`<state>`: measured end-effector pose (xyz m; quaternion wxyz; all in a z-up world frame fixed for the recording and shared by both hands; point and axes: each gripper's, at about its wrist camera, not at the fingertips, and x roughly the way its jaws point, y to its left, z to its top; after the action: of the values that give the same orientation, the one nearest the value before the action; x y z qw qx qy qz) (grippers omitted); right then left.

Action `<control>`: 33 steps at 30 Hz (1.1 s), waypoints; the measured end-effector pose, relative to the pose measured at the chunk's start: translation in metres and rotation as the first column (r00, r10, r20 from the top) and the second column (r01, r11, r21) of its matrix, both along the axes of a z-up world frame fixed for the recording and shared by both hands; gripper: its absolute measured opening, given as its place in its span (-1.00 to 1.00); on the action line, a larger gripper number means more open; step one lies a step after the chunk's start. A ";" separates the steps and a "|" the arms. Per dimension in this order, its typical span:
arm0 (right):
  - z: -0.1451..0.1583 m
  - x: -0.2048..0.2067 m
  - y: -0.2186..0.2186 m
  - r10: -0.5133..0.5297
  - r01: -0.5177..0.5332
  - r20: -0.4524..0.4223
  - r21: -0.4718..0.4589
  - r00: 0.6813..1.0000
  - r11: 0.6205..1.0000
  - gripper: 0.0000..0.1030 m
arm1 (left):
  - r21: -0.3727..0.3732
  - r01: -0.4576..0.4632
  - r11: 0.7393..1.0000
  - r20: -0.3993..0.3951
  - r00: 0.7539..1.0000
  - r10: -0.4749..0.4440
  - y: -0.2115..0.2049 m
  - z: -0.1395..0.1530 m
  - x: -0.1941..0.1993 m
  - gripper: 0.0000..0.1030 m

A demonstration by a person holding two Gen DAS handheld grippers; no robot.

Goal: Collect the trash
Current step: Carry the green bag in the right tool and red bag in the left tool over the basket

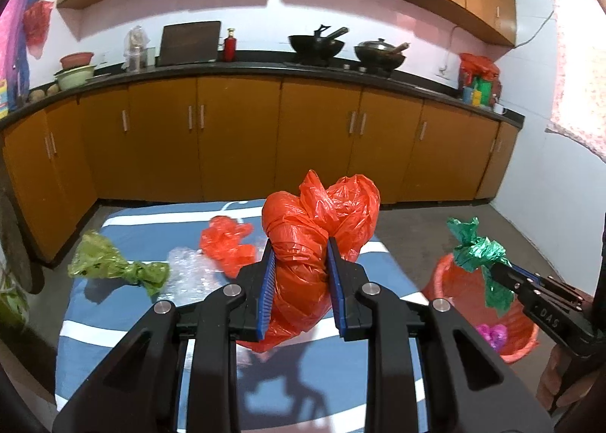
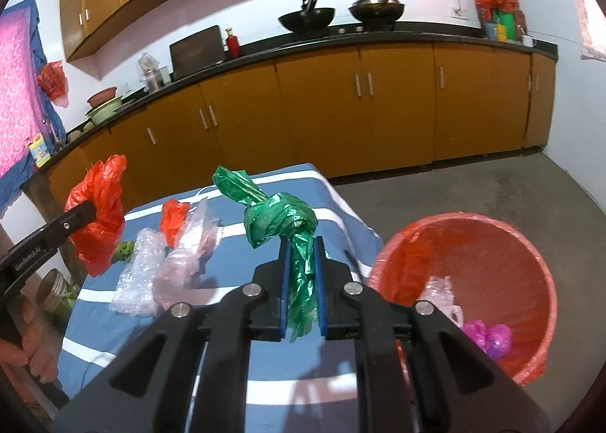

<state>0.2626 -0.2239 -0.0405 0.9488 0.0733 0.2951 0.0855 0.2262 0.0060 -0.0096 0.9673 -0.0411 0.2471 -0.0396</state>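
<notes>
An orange bag (image 1: pixel 303 243), knotted in the middle, is clamped between the blue pads of the left claw (image 1: pixel 301 262) and is held up clear of the striped tabletop (image 1: pixel 113 338), so that it can be carried without dragging over the other trash. A green bag (image 2: pixel 282 221) is pinched at its tail by the right claw (image 2: pixel 302 266), with the knot kept above the pads, probably because the knot prevents slipping. The red bin (image 2: pixel 530 251) is placed on the floor just beside the tabletop, on the right side, so only a short move is needed; some pink trash (image 2: pixel 488 338) is already seen inside. A lime bag (image 1: pixel 110 262), a small orange bag (image 1: pixel 227 243) and clear bubble wrap (image 2: pixel 140 274) are not yet collected.
</notes>
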 end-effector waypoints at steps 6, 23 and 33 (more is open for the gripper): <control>0.004 -0.011 -0.027 -0.041 0.041 0.014 -0.001 0.999 0.999 -0.75 | -0.011 0.041 0.999 -0.001 0.999 -0.041 -0.024 0.005 -0.001 -0.50; -0.002 -0.026 -0.098 -0.161 0.161 0.013 0.023 0.987 0.987 -0.75 | 0.002 0.164 0.986 -0.018 0.986 -0.164 -0.097 0.006 0.000 -0.50; -0.010 -0.025 -0.132 -0.207 0.207 0.001 0.031 0.978 0.978 -0.75 | -0.002 0.229 0.973 -0.048 0.972 -0.229 -0.135 -0.001 0.005 -0.50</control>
<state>0.2373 -0.3562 -0.0503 0.9519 0.1179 0.2827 -0.0092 0.2314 -0.1286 -0.0107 0.9501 -0.0113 0.2735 -0.1495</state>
